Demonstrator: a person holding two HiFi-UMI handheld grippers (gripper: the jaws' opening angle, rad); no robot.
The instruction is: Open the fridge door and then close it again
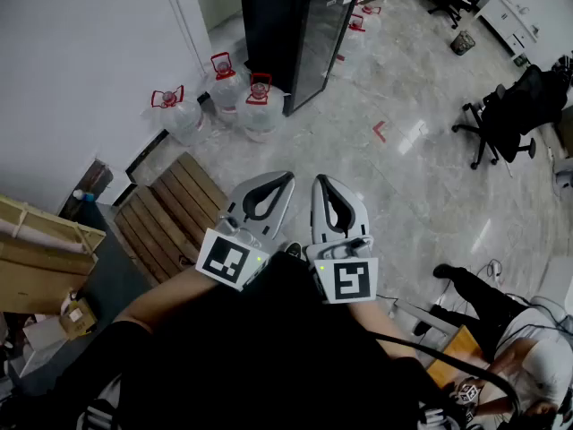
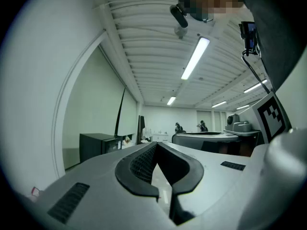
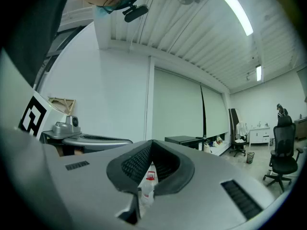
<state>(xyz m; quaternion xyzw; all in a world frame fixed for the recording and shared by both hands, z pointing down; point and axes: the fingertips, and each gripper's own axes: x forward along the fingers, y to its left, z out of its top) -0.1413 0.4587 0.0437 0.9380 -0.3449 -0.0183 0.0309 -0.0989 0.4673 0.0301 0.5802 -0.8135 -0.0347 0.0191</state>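
Fridge: the black fridge [image 1: 285, 27] stands at the far end of the room against the white wall, well apart from both grippers.
Door: its glass door [image 1: 322, 41] faces the open floor and looks shut, flush with the cabinet; no handle can be made out from here.
Left gripper: the left gripper [image 1: 283, 181] is held low and close to the body, pointing toward the fridge. Its jaws meet at the tips and grip nothing.
Right gripper: the right gripper [image 1: 323, 183] sits just beside the left one, level with it. Its jaws are also tip to tip and empty; a distant jug only shows through the hollow behind the tips.
Why held so: both tools appear parked in a carrying pose while the person is too far off to reach, so I judge the task not yet begun.
Next move, as a judgement: walk up to the door side, then part one pair of jaws to catch the door's edge.
Beside the fridge: three clear water jugs [image 1: 258, 104] with red caps cluster at its left front corner.
In the way: the jugs crowd the left approach, and a wooden pallet [image 1: 168, 215] lies on the floor between the person and that wall. The right-hand path over the pale floor [image 1: 421, 186] looks freer.
Further off: a red tape mark [image 1: 380, 131] lies on the floor, and a black office chair [image 1: 508, 113] stands at the right, clear of the door's swing as far as I can judge.
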